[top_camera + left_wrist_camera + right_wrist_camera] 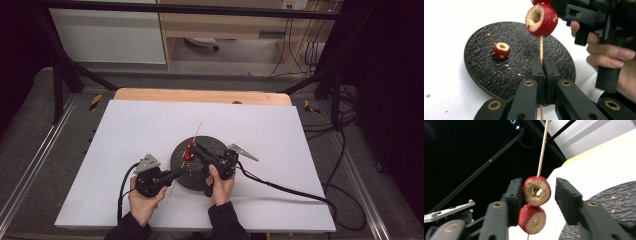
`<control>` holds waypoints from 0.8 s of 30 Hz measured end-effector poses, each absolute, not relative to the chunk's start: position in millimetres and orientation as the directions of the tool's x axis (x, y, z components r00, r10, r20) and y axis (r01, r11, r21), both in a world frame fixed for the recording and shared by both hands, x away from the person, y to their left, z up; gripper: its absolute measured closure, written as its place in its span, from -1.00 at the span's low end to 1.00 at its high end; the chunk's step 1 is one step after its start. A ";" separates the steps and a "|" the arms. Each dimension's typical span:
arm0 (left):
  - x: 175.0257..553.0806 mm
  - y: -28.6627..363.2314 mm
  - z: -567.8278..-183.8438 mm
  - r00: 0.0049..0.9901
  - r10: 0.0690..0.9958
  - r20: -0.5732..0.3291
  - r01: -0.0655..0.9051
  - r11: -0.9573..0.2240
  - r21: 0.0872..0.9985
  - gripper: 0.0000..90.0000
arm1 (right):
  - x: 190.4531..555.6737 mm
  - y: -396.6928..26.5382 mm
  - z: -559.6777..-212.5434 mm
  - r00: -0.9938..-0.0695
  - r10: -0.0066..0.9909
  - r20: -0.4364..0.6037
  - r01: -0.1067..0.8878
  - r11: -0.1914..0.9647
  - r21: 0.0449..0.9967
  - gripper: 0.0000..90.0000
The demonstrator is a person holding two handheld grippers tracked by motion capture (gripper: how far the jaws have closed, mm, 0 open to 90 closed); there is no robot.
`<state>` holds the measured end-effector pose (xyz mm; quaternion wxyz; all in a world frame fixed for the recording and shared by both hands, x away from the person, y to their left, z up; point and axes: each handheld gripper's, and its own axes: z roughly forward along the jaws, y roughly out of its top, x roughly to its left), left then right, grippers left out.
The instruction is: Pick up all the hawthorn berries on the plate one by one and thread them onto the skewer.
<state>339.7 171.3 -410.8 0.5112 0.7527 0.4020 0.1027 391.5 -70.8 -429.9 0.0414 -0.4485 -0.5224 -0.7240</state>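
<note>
Left gripper (543, 65): you keep its jaws pressed together on the wooden skewer (541, 47); the stick passes straight up between the two black pads and comes out again below them.
Right gripper (537, 202): your jaws stand a little apart, one on each side of the upper fruit; the left pad is touching or almost touching it, the right pad is clear of it with a visible gap.
Skewer: in the high view it (197, 131) leans from your left gripper (172, 175) up and away over the plate, thin and pale.
Upper fruit (536, 191): red, cored, a hole through the middle, threaded on the skewer between your right jaws.
Lower fruit (532, 219): the same kind, on the stick just under the upper one, touching it.
Loose fruit (501, 50): a third cored red piece, lying alone on the plate, well apart from the skewer.
Plate (479, 67): round, black, rough surface, with small pale crumbs on it; it rests on the white table (130, 135).
Your hands: the left hand (144, 200) and the right hand (220, 186) hold the grippers near the table edge.
Writing: I can read no label or brand anywhere.
</note>
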 end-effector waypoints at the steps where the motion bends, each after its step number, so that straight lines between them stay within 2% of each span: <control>1: 339.2 173.1 -410.9 0.658 0.711 -0.248 0.497 -0.163 0.852 0.97 | 391.4 -71.9 -428.2 -0.601 0.413 0.684 0.525 -0.441 0.728 0.17; 6: 335.9 186.7 -413.1 0.666 0.718 -0.204 0.482 -0.205 0.852 0.96 | 389.7 -77.3 -417.6 -0.622 0.476 0.622 0.500 -0.369 0.783 -0.12; 13: 329.3 207.8 -424.5 0.668 0.729 -0.151 0.482 -0.268 0.834 0.96 | 392.3 -82.0 -415.2 -0.641 0.566 0.519 0.508 -0.195 0.839 -0.51; 18: 324.0 221.8 -430.9 0.678 0.724 -0.123 0.477 -0.306 0.824 0.96 | 395.8 -84.4 -418.0 -0.652 0.614 0.445 0.522 -0.062 0.851 -0.66; 24: 316.6 234.3 -430.0 0.681 0.724 -0.104 0.476 -0.331 0.815 0.96 | 402.1 -88.8 -418.0 -0.657 0.644 0.391 0.548 0.052 0.835 -0.75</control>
